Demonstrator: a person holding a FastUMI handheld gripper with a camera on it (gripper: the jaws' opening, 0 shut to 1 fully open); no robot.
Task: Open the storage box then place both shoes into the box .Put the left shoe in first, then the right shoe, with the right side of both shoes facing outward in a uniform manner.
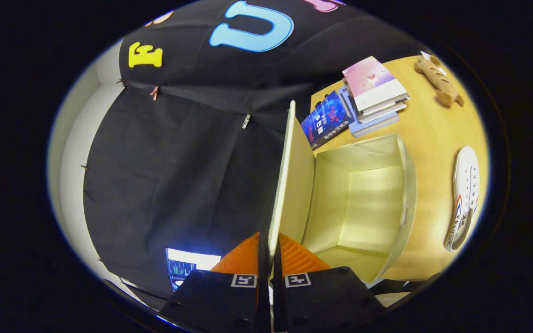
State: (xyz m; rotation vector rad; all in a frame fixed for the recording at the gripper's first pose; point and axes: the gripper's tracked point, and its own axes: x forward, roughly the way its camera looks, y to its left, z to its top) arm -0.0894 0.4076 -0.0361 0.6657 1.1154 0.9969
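Note:
A cream storage box (368, 203) stands on the wooden table (433, 134) with its inside bare. Its lid (292, 185) is swung up on edge, and my gripper (270, 247) is shut on the lid's near edge, one finger on each face. A white shoe (464, 196) with red and blue side markings lies on the table beyond the box's far side, apart from it.
A stack of books (375, 95) and a dark blue book (325, 119) lie on the table past the box. A brown plush toy (438, 79) sits farther off. A lit screen (185, 266) glows low beside the fingers. Black cloth hangs beside the lid.

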